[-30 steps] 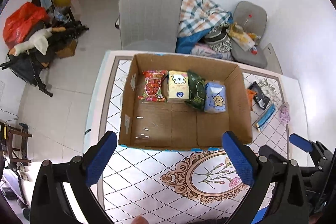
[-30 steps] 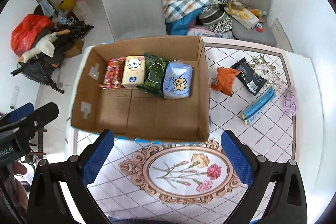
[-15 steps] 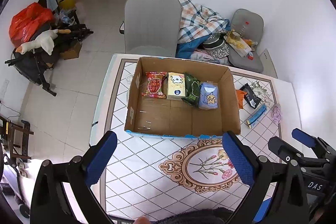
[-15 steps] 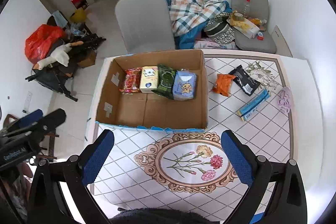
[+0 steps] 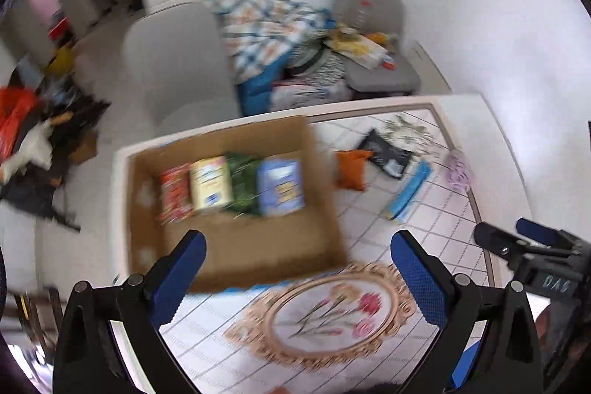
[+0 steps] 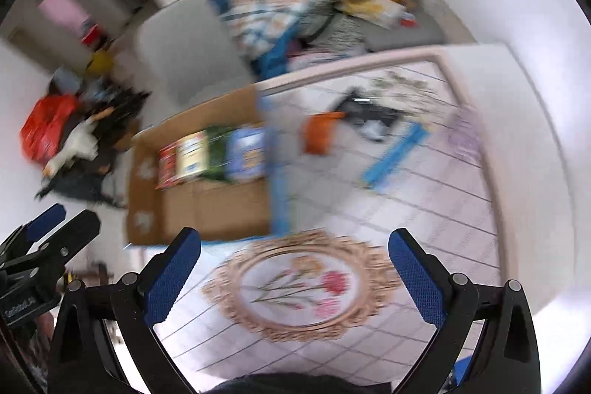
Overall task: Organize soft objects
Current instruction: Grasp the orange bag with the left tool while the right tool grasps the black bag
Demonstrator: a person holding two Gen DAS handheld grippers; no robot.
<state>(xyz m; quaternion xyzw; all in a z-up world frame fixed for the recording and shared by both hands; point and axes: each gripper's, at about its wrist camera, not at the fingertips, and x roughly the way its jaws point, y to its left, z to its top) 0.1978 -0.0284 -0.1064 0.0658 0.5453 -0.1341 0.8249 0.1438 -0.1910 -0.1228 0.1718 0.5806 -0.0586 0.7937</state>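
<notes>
A cardboard box (image 5: 236, 246) (image 6: 207, 213) stands on the patterned table and holds a row of soft packs: red (image 5: 175, 192), yellow (image 5: 210, 183), green (image 5: 243, 183) and light blue (image 5: 280, 187). To its right on the table lie an orange pack (image 5: 351, 168) (image 6: 319, 133), a black pack (image 5: 388, 154) (image 6: 369, 120), a blue strip pack (image 5: 408, 191) (image 6: 397, 154) and a lilac item (image 5: 460, 170). My left gripper (image 5: 297, 277) is open and empty, above the box's near edge. My right gripper (image 6: 295, 276) is open and empty, above the flower medallion (image 6: 303, 283). Both views are blurred.
A grey chair (image 5: 181, 61) stands behind the table. A checked blanket (image 5: 262, 28) and a second grey chair with clutter (image 5: 376, 36) lie against the wall. A red bag (image 6: 48, 128) and dark gear sit on the floor at left.
Both grippers have swung to the right and tilted, so the box has shifted left in both views. Both stay open and empty. The packs have not moved.
</notes>
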